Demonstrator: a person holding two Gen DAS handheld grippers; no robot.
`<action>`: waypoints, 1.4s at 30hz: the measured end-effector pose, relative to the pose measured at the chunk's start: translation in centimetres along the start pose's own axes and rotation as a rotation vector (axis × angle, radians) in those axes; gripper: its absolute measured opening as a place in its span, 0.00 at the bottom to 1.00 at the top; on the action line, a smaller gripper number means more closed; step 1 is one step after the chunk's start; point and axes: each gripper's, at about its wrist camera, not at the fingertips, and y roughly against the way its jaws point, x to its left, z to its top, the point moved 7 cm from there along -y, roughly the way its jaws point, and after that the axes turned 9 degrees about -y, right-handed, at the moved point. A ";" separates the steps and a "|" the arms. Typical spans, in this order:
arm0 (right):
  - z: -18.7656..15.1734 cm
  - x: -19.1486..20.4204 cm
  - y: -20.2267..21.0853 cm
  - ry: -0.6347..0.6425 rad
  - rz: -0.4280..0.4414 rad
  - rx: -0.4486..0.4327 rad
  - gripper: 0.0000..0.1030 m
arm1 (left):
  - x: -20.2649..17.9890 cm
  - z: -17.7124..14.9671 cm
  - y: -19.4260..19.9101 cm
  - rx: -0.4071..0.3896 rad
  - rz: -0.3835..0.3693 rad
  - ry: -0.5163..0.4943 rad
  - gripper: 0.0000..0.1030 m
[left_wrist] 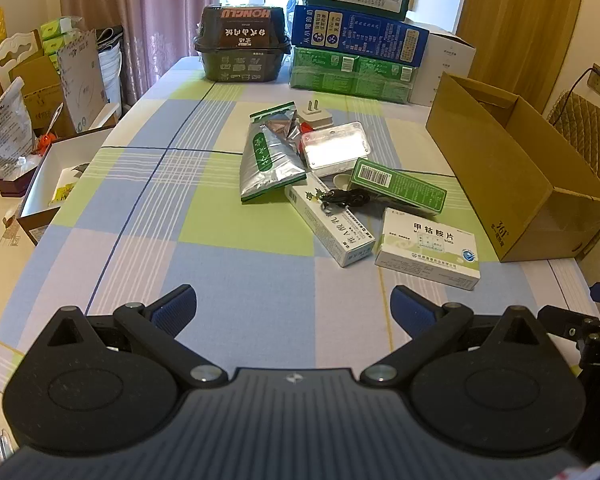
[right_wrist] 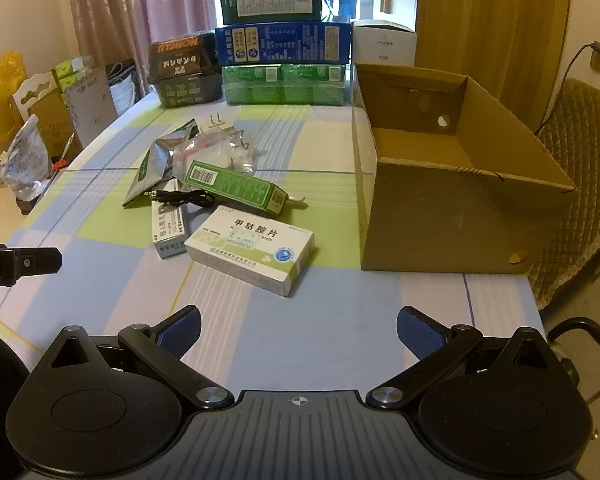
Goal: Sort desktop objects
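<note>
A loose pile lies mid-table: a white-green medicine box (left_wrist: 428, 248) (right_wrist: 252, 249), a long white box (left_wrist: 330, 226) (right_wrist: 169, 234), a green box (left_wrist: 396, 185) (right_wrist: 236, 186), a black cable (left_wrist: 346, 199) (right_wrist: 184, 199), a silver pouch (left_wrist: 266, 162) (right_wrist: 150, 170), a clear plastic case (left_wrist: 334, 150) and a white plug (left_wrist: 315, 117) (right_wrist: 217, 123). An open cardboard box (left_wrist: 512, 176) (right_wrist: 452, 200) stands to the right. My left gripper (left_wrist: 294, 308) is open, short of the pile. My right gripper (right_wrist: 298, 330) is open too, near the medicine box, holding nothing.
Stacked green and blue cartons (left_wrist: 356, 40) (right_wrist: 284, 48) and a dark food tub (left_wrist: 242, 46) (right_wrist: 182, 68) stand along the far edge. Left of the table are bags and boxes (left_wrist: 32, 128). A padded chair (right_wrist: 580, 184) is at the right. The checked cloth (left_wrist: 220, 264) covers the table.
</note>
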 end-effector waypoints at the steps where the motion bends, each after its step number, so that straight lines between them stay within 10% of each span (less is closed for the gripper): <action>1: 0.0 0.0 0.0 0.002 0.000 0.001 0.98 | 0.0 -0.1 0.0 0.000 0.000 0.001 0.98; 17: 0.1 1.0 -0.8 0.046 0.061 0.033 0.98 | 0.7 0.2 0.0 0.024 -0.018 -0.005 0.98; 42: 2.9 4.9 -14.9 0.692 0.213 0.111 0.97 | 1.1 4.4 -10.2 0.045 -0.120 -0.113 0.98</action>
